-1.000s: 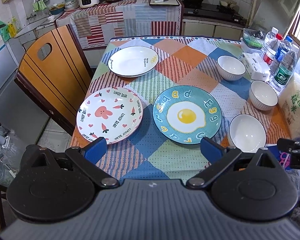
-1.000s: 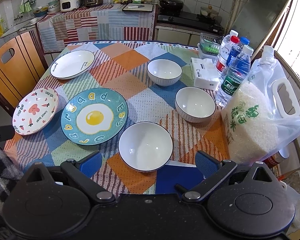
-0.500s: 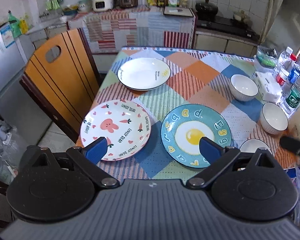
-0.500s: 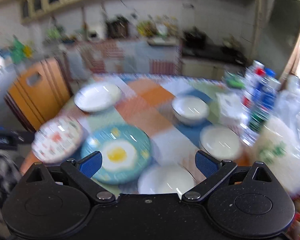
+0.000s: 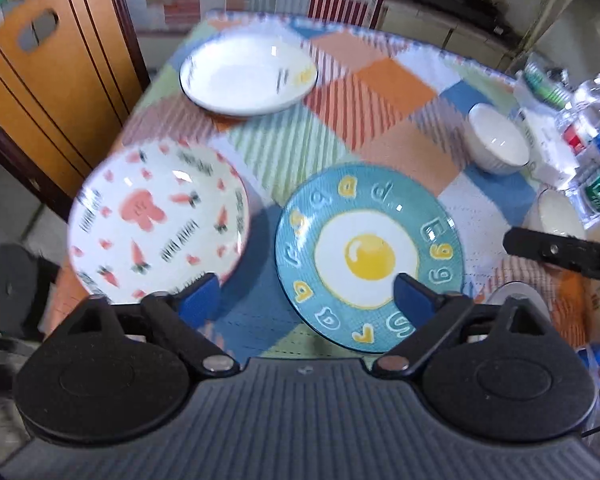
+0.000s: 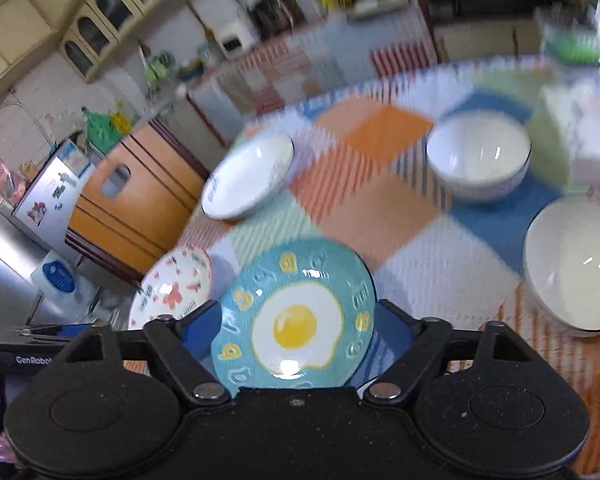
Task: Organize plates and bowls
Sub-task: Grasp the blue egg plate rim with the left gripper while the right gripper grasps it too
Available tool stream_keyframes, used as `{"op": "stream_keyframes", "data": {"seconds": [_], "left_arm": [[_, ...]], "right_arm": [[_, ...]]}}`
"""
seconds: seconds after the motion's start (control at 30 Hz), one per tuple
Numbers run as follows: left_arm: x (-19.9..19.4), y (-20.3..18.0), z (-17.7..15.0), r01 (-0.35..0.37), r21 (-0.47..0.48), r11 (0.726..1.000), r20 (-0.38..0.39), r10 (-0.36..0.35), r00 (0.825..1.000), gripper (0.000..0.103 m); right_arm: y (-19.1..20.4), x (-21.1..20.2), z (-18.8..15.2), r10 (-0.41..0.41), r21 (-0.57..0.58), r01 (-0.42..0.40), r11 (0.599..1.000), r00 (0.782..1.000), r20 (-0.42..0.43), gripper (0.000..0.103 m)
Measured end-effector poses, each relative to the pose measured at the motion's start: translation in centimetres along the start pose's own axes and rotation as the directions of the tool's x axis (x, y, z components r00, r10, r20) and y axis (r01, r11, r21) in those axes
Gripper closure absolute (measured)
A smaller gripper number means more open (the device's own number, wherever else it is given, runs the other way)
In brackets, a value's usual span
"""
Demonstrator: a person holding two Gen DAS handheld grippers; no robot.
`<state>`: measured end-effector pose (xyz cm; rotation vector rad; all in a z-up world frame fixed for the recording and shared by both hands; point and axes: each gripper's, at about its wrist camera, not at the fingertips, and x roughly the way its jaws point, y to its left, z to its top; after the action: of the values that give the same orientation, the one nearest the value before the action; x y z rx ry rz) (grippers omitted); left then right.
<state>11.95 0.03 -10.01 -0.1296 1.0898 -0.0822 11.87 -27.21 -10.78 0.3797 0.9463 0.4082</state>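
Left side: the white round ceramic plate with pink rabbit and carrot print [image 5: 156, 224] sits at the near left table edge, its rim close to the drop beside the orange wooden chair back [image 5: 56, 80]. We judge a sideways nudge could push it off.

Far left: the plain white round plate with a dark rim line [image 5: 248, 76] lies flat, well apart from the others.

Centre: the teal round plate with a fried-egg picture and yellow letters [image 5: 370, 256] lies flat on the patchwork tablecloth [image 5: 384, 100], just beside the rabbit plate. The left gripper [image 5: 306, 300] hangs over the gap between these two plates; its jaws have just been narrowing, yet stand apart, gripping nothing. The right gripper [image 6: 296, 328] frames the egg plate's near part, jaws likewise just narrowing, nothing clasped. We judge both tools may converge on one plate and collide.

Right: white ceramic bowls [image 6: 478, 158] stand near. Both views are blurred; a hurried pinch on a thin glazed rim could slip.
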Motion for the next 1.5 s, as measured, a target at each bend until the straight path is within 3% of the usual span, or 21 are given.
{"op": "stream_keyframes", "data": {"seconds": [0.07, 0.23, 0.37, 0.47, 0.53, 0.57, 0.63, 0.67, 0.7, 0.93, 1.17, 1.3, 1.5], "left_arm": [[2.0, 0.0, -0.2, 0.009, -0.018, 1.000, -0.044, -0.009, 0.999, 0.024], [5.6, -0.1, -1.5, -0.016, -0.047, 0.999, -0.105, 0.011, 0.994, 0.026], [7.7, 0.5, -2.3, -0.043, -0.082, 0.996, -0.116, 0.033, 0.993, 0.029], [8.7, 1.0, -2.9, -0.032, -0.116, 0.993, -0.117, 0.018, 0.993, 0.043], [9.3, 1.2, -3.2, -0.022, -0.124, 0.992, -0.105, 0.009, 0.994, 0.044], [9.2, 1.2, -3.3, -0.023, -0.129, 0.991, -0.079, 0.013, 0.997, 0.049], [9.1, 1.1, -3.3, -0.013, -0.123, 0.992, -0.056, 0.007, 0.998, 0.057], [9.1, 1.0, -3.3, 0.005, -0.117, 0.993, -0.046, -0.011, 0.999, 0.071], [9.2, 0.8, -3.2, 0.034, -0.117, 0.993, -0.041, -0.039, 0.998, 0.075], [9.1, 0.3, -3.0, 0.017, -0.111, 0.994, -0.035, -0.021, 0.999, 0.075], [6.7, -2.3, -1.9, -0.057, 0.048, 0.997, 0.040, 0.055, 0.998, 0.075], [5.9, -2.7, -0.1, -0.046, 0.085, 0.995, 0.078, 0.040, 0.996, 0.075], [6.4, -3.0, 3.5, -0.015, 0.113, 0.993, 0.100, 0.004, 0.995, 0.075]], "right_arm": [[-1.0, 1.7, 0.0, -0.006, 0.010, 0.006, 1.000, 0.999, -0.034, 0.022], [-3.4, 5.5, -0.4, -0.002, 0.071, 0.012, 0.997, 0.992, -0.128, 0.037], [-3.8, 7.3, -0.7, -0.015, 0.044, 0.022, 0.999, 0.987, -0.160, 0.046], [-4.1, 8.8, -1.1, -0.044, 0.024, 0.049, 0.998, 0.980, -0.193, 0.061], [-4.2, 9.5, -1.2, -0.028, 0.027, 0.034, 0.999, 0.978, -0.209, 0.080], [-4.4, 9.8, -1.3, -0.028, 0.017, 0.033, 0.999, 0.976, -0.216, 0.088], [-4.8, 9.8, -1.4, -0.016, 0.008, 0.018, 1.000, 0.978, -0.207, 0.088], [-5.0, 9.7, -1.4, -0.006, 0.005, 0.007, 1.000, 0.980, -0.201, 0.089], [-5.1, 9.7, -1.5, 0.006, -0.002, -0.007, 1.000, 0.981, -0.195, 0.089], [-5.7, 9.6, -1.2, 0.055, -0.015, -0.060, 0.998, 0.978, -0.201, 0.090], [-6.2, 8.8, -0.5, 0.088, -0.036, -0.096, 0.995, 0.978, -0.188, 0.089], [-6.4, 7.8, 0.5, 0.110, -0.036, -0.117, 0.993, 0.982, -0.156, 0.088], [-5.9, 7.0, 3.3, 0.078, -0.088, -0.087, 0.992, 0.992, -0.102, 0.087]]}}
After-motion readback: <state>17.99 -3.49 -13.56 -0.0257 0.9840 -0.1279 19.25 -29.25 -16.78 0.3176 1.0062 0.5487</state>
